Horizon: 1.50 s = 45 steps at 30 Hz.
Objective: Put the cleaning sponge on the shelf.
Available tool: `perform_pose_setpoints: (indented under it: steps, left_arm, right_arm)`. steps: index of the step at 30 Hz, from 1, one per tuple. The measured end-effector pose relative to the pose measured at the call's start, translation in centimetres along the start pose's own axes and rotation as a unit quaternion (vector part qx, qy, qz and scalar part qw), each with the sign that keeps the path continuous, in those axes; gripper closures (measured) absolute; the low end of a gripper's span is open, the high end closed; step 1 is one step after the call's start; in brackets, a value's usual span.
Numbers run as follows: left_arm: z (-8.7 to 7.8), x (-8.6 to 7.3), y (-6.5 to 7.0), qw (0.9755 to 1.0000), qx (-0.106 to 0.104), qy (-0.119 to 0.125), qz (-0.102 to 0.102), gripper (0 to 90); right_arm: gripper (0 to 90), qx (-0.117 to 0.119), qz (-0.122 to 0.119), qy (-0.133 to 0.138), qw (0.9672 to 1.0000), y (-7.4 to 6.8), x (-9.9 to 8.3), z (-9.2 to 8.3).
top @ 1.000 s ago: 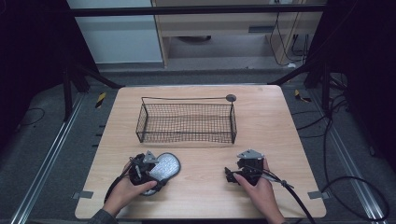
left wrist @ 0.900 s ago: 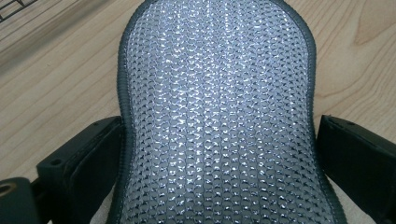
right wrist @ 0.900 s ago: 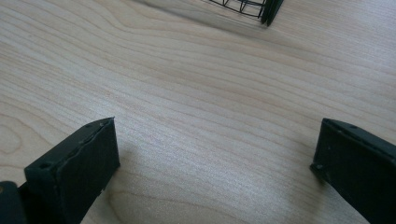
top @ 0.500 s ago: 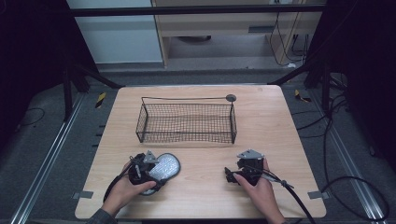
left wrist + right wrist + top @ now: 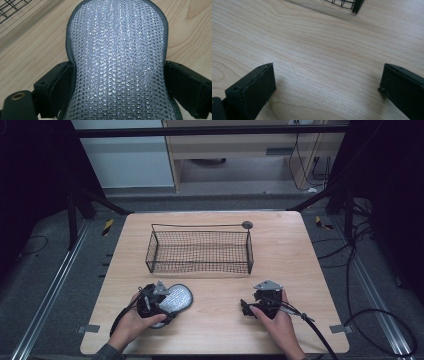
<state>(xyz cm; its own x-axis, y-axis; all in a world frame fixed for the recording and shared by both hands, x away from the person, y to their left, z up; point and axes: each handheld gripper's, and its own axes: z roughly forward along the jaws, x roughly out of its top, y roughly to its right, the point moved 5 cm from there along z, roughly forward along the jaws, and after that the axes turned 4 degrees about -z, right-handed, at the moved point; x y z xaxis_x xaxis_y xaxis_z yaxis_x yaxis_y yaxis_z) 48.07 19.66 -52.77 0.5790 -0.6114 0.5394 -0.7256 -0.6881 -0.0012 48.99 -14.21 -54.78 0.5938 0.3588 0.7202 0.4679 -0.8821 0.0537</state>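
Nearest us, our left tongs sit low at the front left of the surface, clamped on a grey mesh insole. In the left gripper view the insole runs up between the two black jaws, each pressed against one of its dark edges — its shiny knit face fills the gap. It lies flat on the wood, toe pointing away from us towards the basket.

Our right tongs rest at the front right, well apart from the insole; their jaws stand wide with nothing but bare wood between them.

Farther back — at the middle of the surface — stands the black wire basket.
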Motion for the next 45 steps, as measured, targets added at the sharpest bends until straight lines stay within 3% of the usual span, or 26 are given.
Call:
perform_pose_setpoints:
  steps: [12,24,31,45]
  left_arm:
    - [-0.6,0.4,-0.4,0.9997,0.011,-0.011,0.017,9.8]
    - [-1.5,1.2,-0.7,0.9981,0.018,-0.025,0.053,10.0]
    - [-2.2,1.6,-1.3,0.9960,0.025,-0.036,0.077,10.1]
    - [-4.0,2.7,-2.0,0.9888,0.046,-0.059,0.129,10.0]
  right_arm:
    - [0.4,0.001,0.000,0.000,1.0000,0.0,0.0,0.0]
    - [0.4,0.001,0.001,0.000,1.0000,-0.1,0.0,0.0]
    - [0.4,0.001,0.000,0.000,1.0000,-0.1,0.0,0.0]
    - [0.4,0.001,0.000,0.000,1.0000,-0.1,0.0,0.0]
